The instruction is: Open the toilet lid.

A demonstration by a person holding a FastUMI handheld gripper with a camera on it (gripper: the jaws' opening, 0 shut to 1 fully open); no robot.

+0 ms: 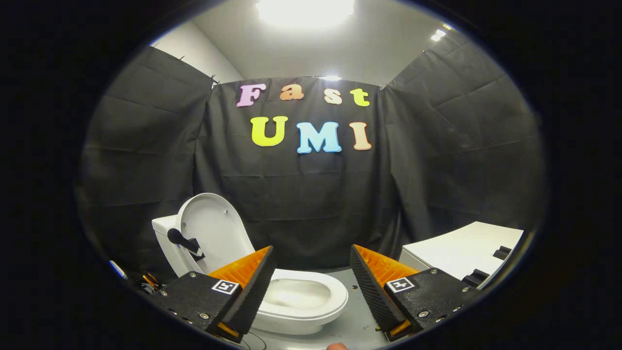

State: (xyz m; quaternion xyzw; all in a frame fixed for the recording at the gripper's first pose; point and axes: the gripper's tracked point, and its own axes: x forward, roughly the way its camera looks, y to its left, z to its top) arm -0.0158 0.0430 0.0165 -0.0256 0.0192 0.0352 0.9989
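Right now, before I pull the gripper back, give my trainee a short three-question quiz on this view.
1. True or false: the toilet lid stands raised, leaning back toward the tank.
2. The gripper is: A) shut on the lid, B) open and holding nothing, C) shut on the seat.
3. Fill in: ahead of the fingers, the bowl lies ____ (covered/uncovered).

Key: 1 true; 2 B; 3 uncovered. A white counter sits beyond the right finger.
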